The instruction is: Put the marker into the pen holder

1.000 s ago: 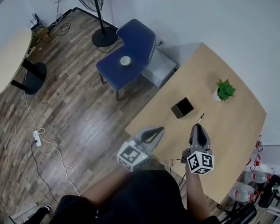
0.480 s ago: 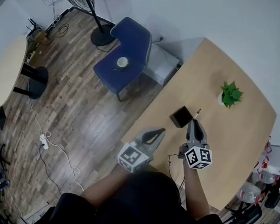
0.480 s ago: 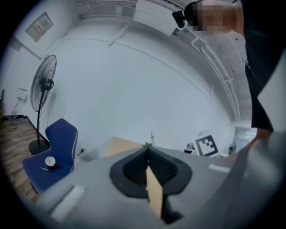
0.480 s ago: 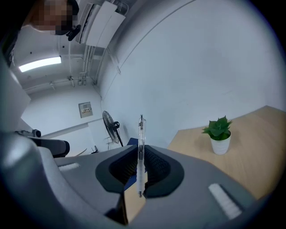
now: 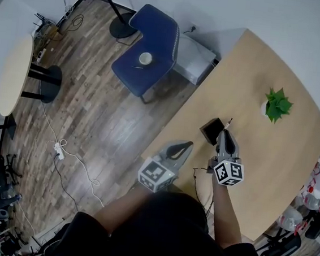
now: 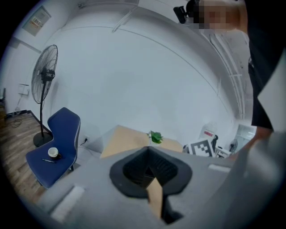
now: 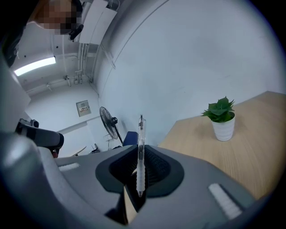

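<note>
A slim clear pen, the marker [image 7: 141, 154], stands upright between the jaws of my right gripper [image 7: 140, 166], which is shut on it. In the head view the right gripper [image 5: 226, 135] hovers just right of the black square pen holder [image 5: 211, 130] on the wooden table [image 5: 271, 147], and the marker's tip [image 5: 229, 122] pokes out beyond the jaws. The holder is hidden in both gripper views. My left gripper [image 5: 186, 147] hangs at the table's near-left edge with its jaws together and nothing in them [image 6: 149, 169].
A small potted plant [image 5: 276, 105] stands at the table's far side, also seen in the right gripper view [image 7: 222, 120]. Left of the table are a blue chair [image 5: 150, 47] with a cup [image 5: 146, 58] on it, a white box [image 5: 194, 57] and a standing fan [image 6: 46, 80].
Both grippers have moved forward and down toward the table. The right gripper with the marker has come close beside the pen holder. The jaws look unchanged.
</note>
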Available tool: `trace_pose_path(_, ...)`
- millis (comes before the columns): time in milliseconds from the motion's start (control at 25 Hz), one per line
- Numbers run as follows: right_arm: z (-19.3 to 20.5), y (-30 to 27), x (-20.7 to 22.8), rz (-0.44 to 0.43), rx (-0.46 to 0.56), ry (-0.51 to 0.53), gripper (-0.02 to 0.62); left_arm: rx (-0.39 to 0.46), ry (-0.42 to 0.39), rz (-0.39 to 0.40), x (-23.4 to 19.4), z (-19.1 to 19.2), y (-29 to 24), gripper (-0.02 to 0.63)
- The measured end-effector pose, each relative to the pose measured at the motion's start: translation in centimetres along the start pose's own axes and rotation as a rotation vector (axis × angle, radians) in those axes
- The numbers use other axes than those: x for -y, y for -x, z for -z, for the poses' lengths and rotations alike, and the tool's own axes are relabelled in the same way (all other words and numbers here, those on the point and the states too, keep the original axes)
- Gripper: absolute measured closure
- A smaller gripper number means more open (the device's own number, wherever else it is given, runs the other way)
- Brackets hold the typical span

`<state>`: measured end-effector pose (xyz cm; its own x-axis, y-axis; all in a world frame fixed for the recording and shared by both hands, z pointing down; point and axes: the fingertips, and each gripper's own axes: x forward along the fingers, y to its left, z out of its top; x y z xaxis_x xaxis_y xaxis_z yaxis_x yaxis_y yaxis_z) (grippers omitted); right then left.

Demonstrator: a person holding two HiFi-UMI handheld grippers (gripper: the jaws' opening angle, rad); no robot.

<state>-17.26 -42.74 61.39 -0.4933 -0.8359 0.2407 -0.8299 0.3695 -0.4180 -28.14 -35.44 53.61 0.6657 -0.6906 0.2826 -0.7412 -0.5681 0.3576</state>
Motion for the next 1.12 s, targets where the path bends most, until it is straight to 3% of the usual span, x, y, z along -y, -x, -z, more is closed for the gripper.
trace_pose_path(320,3.7,-1.1,0.8,-0.02,-0.132,-0.074,0.549,-0.015,-0.006,-0.012,0.0,0.5,-0.7,0.604)
trace_pose_path(720,4.2,-1.3,0.2,-0.113,-0.179,-0.062,0.543,-0.028,-0.031,-0.037,0.5,0.1,-0.4,0.604)
trace_pose_path(1120,3.2,0.0,-0.2,-0.078,-0.181,-0.103,0.529,-0.01,-0.039,-0.032,1.6,-1.0,0.4,0.604)
